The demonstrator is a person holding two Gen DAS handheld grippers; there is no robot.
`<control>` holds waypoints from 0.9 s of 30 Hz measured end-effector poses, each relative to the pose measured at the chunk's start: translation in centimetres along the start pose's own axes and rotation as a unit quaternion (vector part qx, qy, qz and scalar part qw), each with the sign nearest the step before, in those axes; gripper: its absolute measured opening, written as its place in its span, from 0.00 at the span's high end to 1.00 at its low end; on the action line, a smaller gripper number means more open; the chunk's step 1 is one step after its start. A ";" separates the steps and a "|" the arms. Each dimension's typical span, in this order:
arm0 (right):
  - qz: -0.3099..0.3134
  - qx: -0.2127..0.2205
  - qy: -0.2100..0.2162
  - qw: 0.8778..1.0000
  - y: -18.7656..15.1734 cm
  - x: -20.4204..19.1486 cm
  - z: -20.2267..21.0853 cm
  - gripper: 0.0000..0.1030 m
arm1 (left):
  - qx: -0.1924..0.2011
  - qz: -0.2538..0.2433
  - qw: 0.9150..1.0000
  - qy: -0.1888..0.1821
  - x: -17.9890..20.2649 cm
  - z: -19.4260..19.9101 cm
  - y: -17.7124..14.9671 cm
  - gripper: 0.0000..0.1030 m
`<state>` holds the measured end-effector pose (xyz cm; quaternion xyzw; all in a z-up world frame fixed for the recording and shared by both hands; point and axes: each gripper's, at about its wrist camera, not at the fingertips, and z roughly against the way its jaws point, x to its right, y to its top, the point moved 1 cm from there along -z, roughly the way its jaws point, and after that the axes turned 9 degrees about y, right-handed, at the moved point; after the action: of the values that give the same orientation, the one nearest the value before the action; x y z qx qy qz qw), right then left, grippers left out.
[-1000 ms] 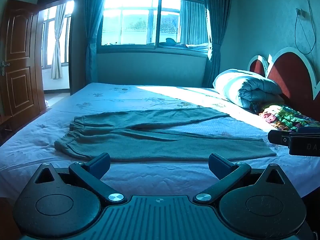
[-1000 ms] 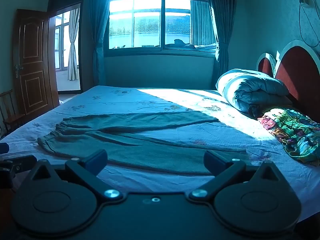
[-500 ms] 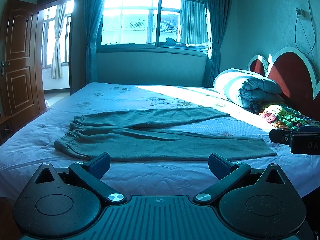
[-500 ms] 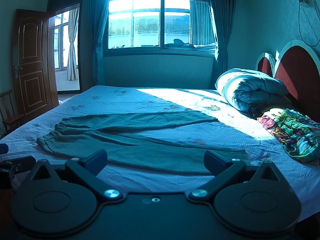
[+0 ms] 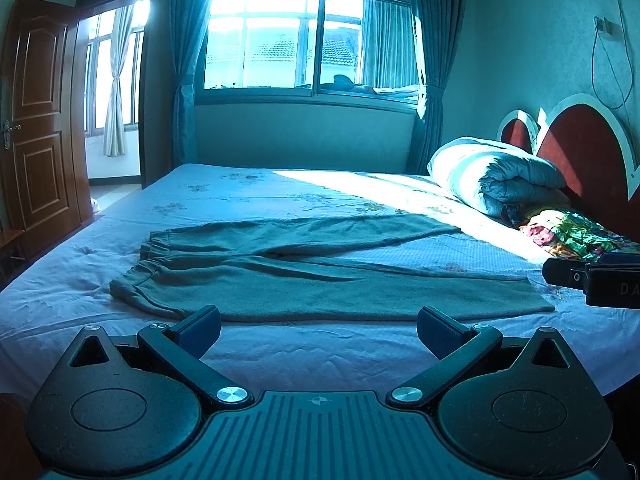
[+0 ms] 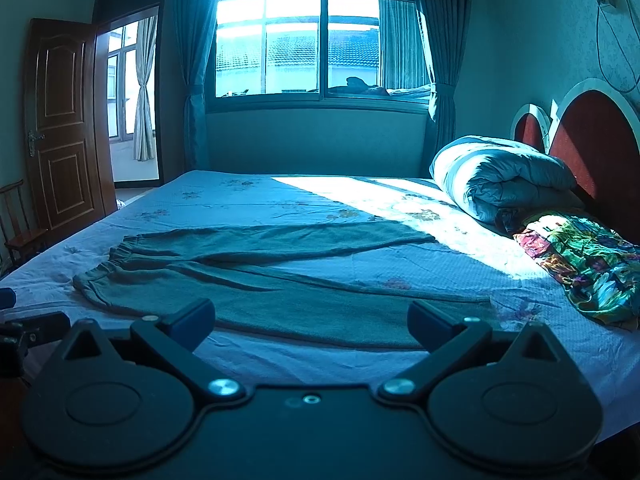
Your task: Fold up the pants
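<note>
Grey-green pants (image 5: 320, 276) lie flat on the bed, waistband to the left, both legs spread apart and reaching right. They show in the right wrist view too (image 6: 280, 280). My left gripper (image 5: 319, 326) is open and empty, just short of the pants' near edge. My right gripper (image 6: 311, 318) is open and empty, over the near edge of the near leg. The right gripper's side shows at the right edge of the left wrist view (image 5: 592, 280). The left gripper shows at the left edge of the right wrist view (image 6: 24, 332).
The bed (image 5: 280, 196) has a light sheet. A rolled duvet (image 6: 504, 184) and a colourful cloth (image 6: 584, 264) lie by the red headboard (image 6: 592, 140) on the right. A wooden door (image 5: 36, 120) and a chair (image 6: 20, 224) stand left.
</note>
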<state>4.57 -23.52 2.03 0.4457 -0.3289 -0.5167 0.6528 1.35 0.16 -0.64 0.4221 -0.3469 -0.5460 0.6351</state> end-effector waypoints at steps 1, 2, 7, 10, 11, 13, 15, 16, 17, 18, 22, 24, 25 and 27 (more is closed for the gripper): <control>0.000 0.000 -0.001 1.000 0.0 0.0 0.0 0.06 | 0.000 0.000 1.000 0.000 0.0 0.0 0.0 0.00; 0.000 -0.001 0.000 1.000 0.0 0.0 0.0 0.06 | 0.000 0.000 1.000 0.000 0.0 0.0 0.0 0.00; 0.000 -0.001 -0.001 1.000 0.0 0.0 -0.1 0.06 | 0.000 -0.001 1.000 0.000 0.1 -0.1 -0.1 0.00; 0.000 -0.002 -0.001 1.000 0.0 0.0 -0.1 0.06 | 0.000 0.000 1.000 0.000 0.1 0.0 0.0 0.00; 0.000 -0.002 0.000 1.000 0.0 0.0 -0.1 0.06 | 0.001 0.000 1.000 0.001 0.1 0.0 0.0 0.00; 0.000 -0.002 0.000 1.000 0.0 0.0 -0.1 0.06 | 0.000 0.000 1.000 0.000 0.1 0.0 0.0 0.00; 0.000 -0.002 0.000 1.000 0.1 0.0 -0.1 0.06 | 0.001 0.000 1.000 0.001 0.1 0.1 0.0 0.00; 0.000 -0.002 0.000 1.000 0.1 0.0 -0.1 0.06 | 0.001 -0.001 1.000 0.000 0.1 0.1 0.0 0.00; 0.000 -0.001 0.000 1.000 0.1 -0.1 0.0 0.06 | 0.001 0.000 1.000 0.001 0.1 0.1 0.0 0.00; 0.001 -0.001 0.000 1.000 0.1 -0.1 0.0 0.06 | 0.001 0.000 1.000 0.001 0.1 0.1 0.0 0.00; 0.001 -0.001 0.001 1.000 0.2 -0.1 0.0 0.06 | 0.001 -0.001 1.000 0.001 0.1 0.1 0.0 0.00; 0.001 0.000 0.001 1.000 0.2 -0.1 0.0 0.06 | 0.000 0.000 1.000 -0.001 0.1 0.1 0.0 0.00; 0.000 -0.001 0.002 1.000 0.2 -0.1 0.0 0.06 | 0.001 0.000 1.000 -0.001 0.2 0.1 0.0 0.00; 0.001 -0.002 0.003 1.000 0.2 -0.1 0.0 0.06 | 0.001 -0.001 1.000 -0.001 0.1 0.1 0.0 0.00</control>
<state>4.60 -23.38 2.20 0.4459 -0.3260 -0.5156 0.6550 1.34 0.02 -0.59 0.4223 -0.3478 -0.5467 0.6339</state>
